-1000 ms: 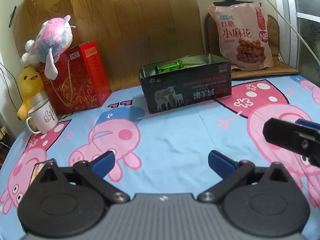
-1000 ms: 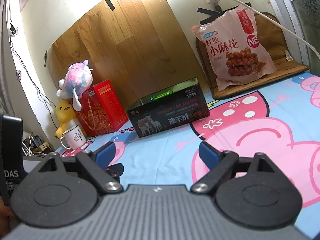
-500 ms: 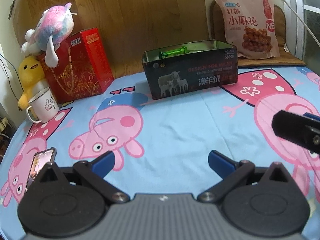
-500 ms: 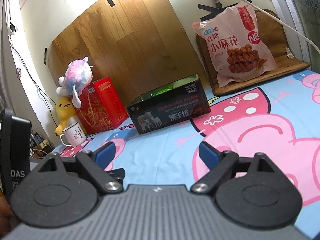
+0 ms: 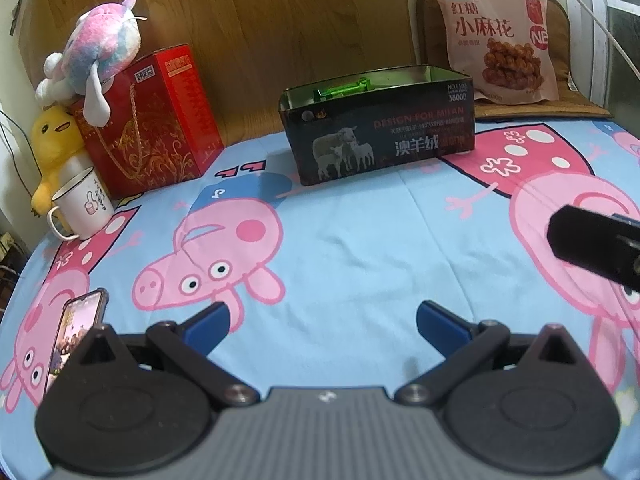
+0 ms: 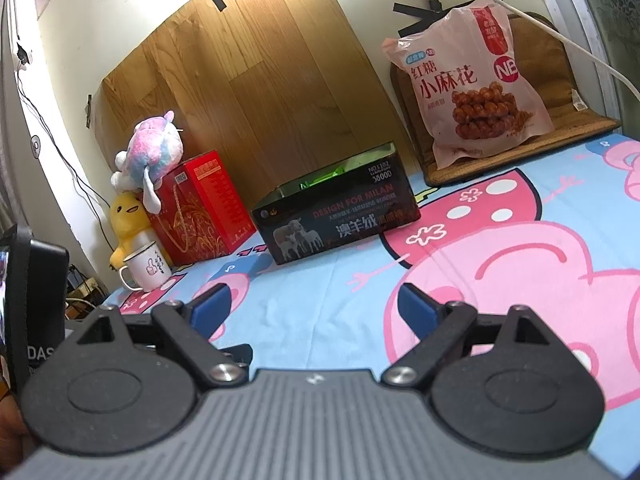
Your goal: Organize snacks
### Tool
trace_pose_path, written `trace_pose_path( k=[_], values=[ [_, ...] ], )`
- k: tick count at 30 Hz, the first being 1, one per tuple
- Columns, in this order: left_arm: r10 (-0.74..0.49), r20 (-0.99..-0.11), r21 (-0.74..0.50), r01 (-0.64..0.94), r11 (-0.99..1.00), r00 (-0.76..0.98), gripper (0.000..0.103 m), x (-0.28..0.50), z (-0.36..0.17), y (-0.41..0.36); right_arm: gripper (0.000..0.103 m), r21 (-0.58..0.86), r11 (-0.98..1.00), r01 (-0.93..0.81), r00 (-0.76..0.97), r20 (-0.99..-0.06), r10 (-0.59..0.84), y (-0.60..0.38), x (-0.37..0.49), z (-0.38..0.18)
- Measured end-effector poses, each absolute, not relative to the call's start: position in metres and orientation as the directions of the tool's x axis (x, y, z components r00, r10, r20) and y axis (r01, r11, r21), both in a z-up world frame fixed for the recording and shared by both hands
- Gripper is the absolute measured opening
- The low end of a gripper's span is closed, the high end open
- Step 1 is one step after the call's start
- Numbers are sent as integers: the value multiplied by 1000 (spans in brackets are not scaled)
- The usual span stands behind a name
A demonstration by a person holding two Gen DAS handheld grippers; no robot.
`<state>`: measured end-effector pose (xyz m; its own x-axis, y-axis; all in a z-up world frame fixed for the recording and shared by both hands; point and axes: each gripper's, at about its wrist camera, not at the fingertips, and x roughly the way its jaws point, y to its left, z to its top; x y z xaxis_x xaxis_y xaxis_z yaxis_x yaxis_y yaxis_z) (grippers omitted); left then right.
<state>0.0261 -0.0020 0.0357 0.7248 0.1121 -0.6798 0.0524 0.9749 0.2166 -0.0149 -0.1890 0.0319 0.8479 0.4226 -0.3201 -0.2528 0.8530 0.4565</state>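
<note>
A dark open tin box with sheep on its side stands at the back of the cartoon-pig cloth; green packets show inside it. It also shows in the right wrist view. A pink snack bag leans against the back wall at the right, on a brown mat; the right wrist view shows the bag too. My left gripper is open and empty above the cloth. My right gripper is open and empty; part of it shows at the left view's right edge.
A red gift box with a plush toy on top stands at the back left, beside a yellow duck and a white mug. A phone lies at the near left. A wooden board leans behind.
The left gripper has risen and tilted down a little, so the tin and bag sit higher in its view. The right gripper has shifted slightly. Both stay open.
</note>
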Motion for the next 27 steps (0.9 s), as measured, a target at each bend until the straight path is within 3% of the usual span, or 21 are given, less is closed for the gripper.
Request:
trace_pose_path(
  k=[27],
  values=[
    [101, -704, 238, 99, 966, 703, 103, 27, 28, -6, 92, 466, 852, -240, 848, -327, 418, -190, -13, 29]
  ],
)
